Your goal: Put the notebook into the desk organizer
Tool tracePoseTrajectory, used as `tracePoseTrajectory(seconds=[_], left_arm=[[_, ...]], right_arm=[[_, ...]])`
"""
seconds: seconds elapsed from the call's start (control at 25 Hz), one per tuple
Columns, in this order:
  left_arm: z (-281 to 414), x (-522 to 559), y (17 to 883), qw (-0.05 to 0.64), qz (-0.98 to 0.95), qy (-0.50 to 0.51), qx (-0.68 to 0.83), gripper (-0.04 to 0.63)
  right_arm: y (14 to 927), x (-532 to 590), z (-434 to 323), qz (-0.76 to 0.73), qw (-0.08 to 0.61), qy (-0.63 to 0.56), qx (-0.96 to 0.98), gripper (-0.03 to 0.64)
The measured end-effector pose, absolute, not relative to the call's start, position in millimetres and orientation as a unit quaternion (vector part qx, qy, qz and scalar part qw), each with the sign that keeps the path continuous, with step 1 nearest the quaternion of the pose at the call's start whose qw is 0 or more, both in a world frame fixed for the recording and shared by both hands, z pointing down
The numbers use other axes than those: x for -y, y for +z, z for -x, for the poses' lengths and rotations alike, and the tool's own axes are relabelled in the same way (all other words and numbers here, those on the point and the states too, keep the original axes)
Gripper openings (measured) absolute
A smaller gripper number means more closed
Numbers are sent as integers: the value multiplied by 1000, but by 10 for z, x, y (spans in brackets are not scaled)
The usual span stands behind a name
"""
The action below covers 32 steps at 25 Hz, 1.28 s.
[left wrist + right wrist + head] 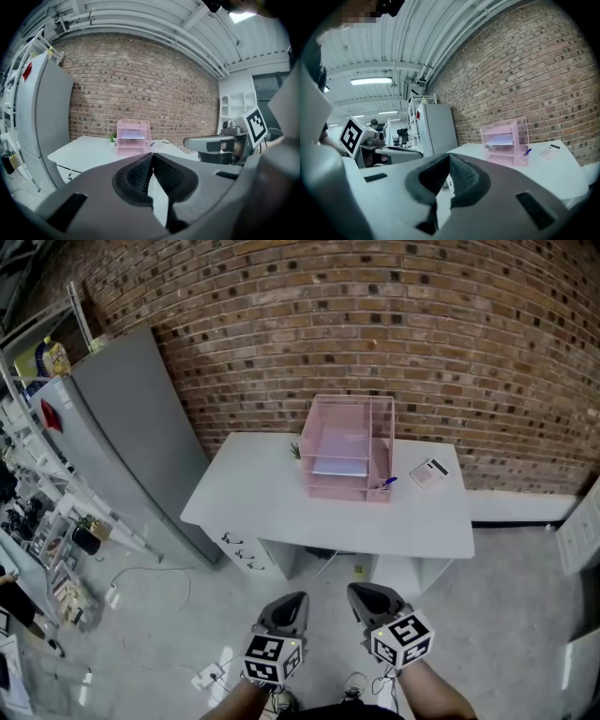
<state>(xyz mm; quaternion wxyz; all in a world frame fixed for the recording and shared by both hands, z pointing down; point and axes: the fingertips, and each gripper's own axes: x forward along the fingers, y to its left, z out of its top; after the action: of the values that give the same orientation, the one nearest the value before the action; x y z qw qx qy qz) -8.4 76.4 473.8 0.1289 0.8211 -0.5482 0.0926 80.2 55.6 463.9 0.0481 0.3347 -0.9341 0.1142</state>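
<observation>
A pink, clear desk organizer point(347, 448) with stacked trays stands at the back of a white desk point(253, 493); a pale sheet lies in one of its trays. The notebook point(429, 473), small and white with a dark band, lies flat on the desk just right of the organizer. My left gripper point(298, 597) and right gripper point(355, 590) hang side by side over the floor, well short of the desk's front edge. Both are shut with nothing in them. The left gripper view shows the shut jaws point(152, 157) aimed at the organizer point(132, 137). The right gripper point(449, 157) sees organizer point(504, 140) and notebook point(548, 151).
A blue pen point(388, 483) lies by the organizer's front right corner, a small plant point(295, 450) at its left. A tall grey cabinet point(131, 437) stands left of the desk, with cluttered shelves point(37, 512) beyond. A brick wall point(450, 352) backs the desk. Cables point(150, 582) lie on the floor.
</observation>
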Motion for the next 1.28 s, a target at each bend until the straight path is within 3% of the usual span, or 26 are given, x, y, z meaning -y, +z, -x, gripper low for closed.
tracePoseTrajectory(seconds=[0.36, 1.28], left_arm=[[638, -1042, 4710, 142, -830, 75, 534, 6], [715, -1238, 4720, 146, -873, 59, 462, 6]], right_arm=[[4573, -909, -262, -356, 53, 111, 926, 3], [4587, -1259, -224, -438, 64, 110, 890, 3]])
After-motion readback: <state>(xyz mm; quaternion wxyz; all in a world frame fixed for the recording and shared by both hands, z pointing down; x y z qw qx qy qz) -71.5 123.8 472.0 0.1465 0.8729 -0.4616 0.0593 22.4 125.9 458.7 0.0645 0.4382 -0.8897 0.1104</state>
